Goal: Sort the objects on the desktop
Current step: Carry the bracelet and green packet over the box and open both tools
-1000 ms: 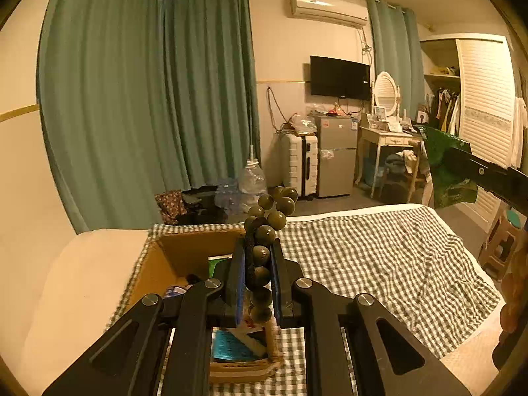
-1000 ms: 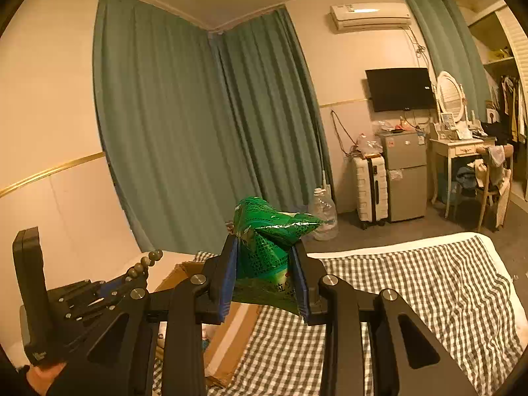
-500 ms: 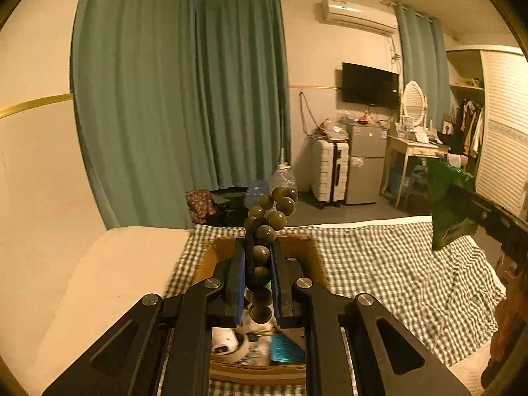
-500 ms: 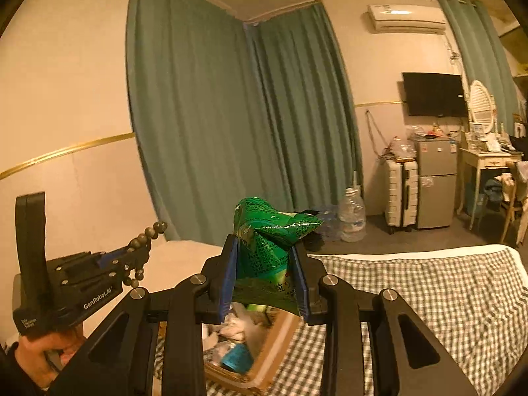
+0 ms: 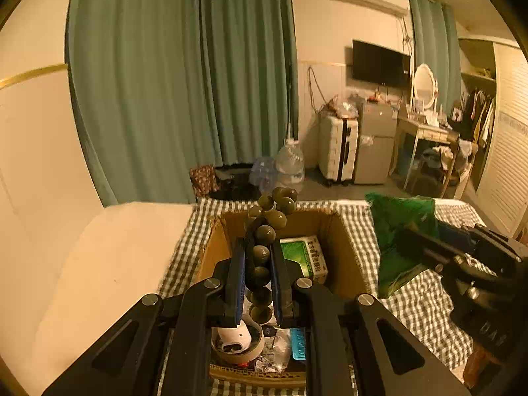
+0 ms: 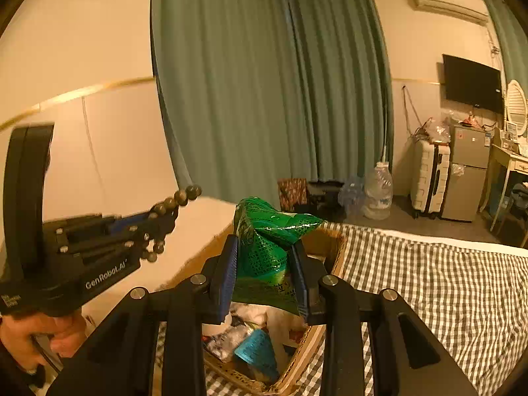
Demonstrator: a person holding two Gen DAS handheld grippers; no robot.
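Note:
My left gripper (image 5: 258,257) is shut on a string of dark round beads (image 5: 264,234) and holds it above an open cardboard box (image 5: 343,247) on the checked cloth. My right gripper (image 6: 265,264) is shut on a crumpled green snack bag (image 6: 267,241) and holds it over the same box (image 6: 336,257). In the left wrist view the bag (image 5: 399,231) and right gripper hang at the box's right side. In the right wrist view the left gripper (image 6: 165,221) with its beads (image 6: 181,196) is to the left.
The box holds a green-and-white carton (image 5: 305,254), a tape roll with a white object (image 5: 236,343) and a blue packet (image 6: 257,349). The checked cloth (image 6: 429,283) spreads right. A cream surface (image 5: 109,264) lies left. Curtains, a water bottle and furniture stand behind.
Both grippers have moved left and down over the box, each still holding its object. The box's inside now shows beneath them.

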